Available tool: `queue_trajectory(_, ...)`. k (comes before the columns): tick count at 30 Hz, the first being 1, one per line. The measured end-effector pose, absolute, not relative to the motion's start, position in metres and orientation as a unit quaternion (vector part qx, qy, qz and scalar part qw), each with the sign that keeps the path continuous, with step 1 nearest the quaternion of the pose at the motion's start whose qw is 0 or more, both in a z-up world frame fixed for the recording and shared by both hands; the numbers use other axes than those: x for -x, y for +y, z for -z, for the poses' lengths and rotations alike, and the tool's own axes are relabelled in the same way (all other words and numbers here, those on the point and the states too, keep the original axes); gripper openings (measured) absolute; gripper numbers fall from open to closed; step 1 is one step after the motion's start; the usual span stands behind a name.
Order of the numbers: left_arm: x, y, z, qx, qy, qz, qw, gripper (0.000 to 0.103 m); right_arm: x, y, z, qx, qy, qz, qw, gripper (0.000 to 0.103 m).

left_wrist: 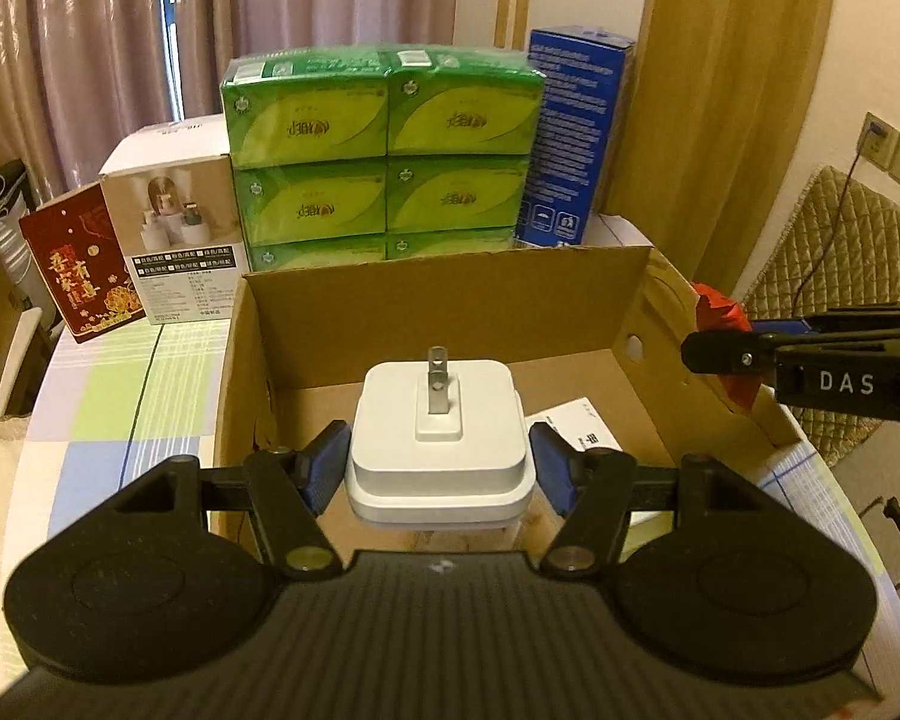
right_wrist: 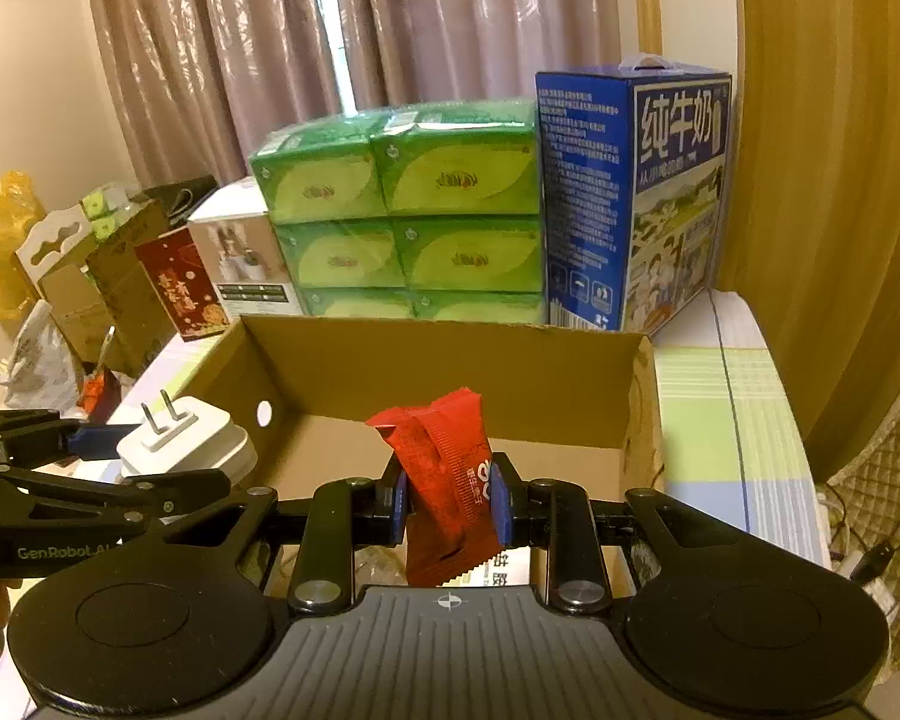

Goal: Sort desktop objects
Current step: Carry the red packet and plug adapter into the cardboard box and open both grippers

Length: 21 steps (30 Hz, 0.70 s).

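Observation:
My left gripper is shut on a white plug adapter, prongs pointing up, held over the open cardboard box. My right gripper is shut on a red snack packet, held upright over the same box. In the left wrist view the right gripper with the red packet shows beyond the box's right wall. In the right wrist view the left gripper with the adapter shows at the box's left wall. A white paper lies on the box floor.
Behind the box stand a stack of green tissue packs, a blue milk carton, a white product box and a red box. A checked tablecloth covers the table. A quilted chair stands to the right.

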State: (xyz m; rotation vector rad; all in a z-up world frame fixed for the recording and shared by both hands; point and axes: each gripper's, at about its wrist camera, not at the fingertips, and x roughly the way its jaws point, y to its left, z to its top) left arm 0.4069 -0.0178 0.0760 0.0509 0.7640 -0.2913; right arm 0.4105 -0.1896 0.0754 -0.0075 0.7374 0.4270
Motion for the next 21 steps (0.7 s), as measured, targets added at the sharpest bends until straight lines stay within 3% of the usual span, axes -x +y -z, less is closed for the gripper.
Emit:
queue_trajectory(6, -0.424, -0.014, -0.061, 0.004, 0.377, 0.139, 0.916, 0.06, -0.429, -0.186, -0.063, -0.006, 0.36, -0.207, 0.91, 0.027)
queue_trajectory(8, -0.429, -0.011, -0.058, 0.025, 0.377, 0.14, 0.915, 0.063, -0.434, -0.188, -0.059, -0.025, 0.361, -0.207, 0.909, 0.058)
queue_trajectory(9, -0.43, -0.01, -0.058, 0.029, 0.375, 0.138, 0.916, 0.063, -0.436, -0.192, -0.058, -0.043, 0.36, -0.202, 0.91, 0.061)
queue_trajectory(21, -0.408, 0.001, -0.072, 0.018, 0.35, 0.124, 0.928, 0.066, -0.417, -0.207, -0.072, -0.055, 0.346, -0.198, 0.916, 0.063)
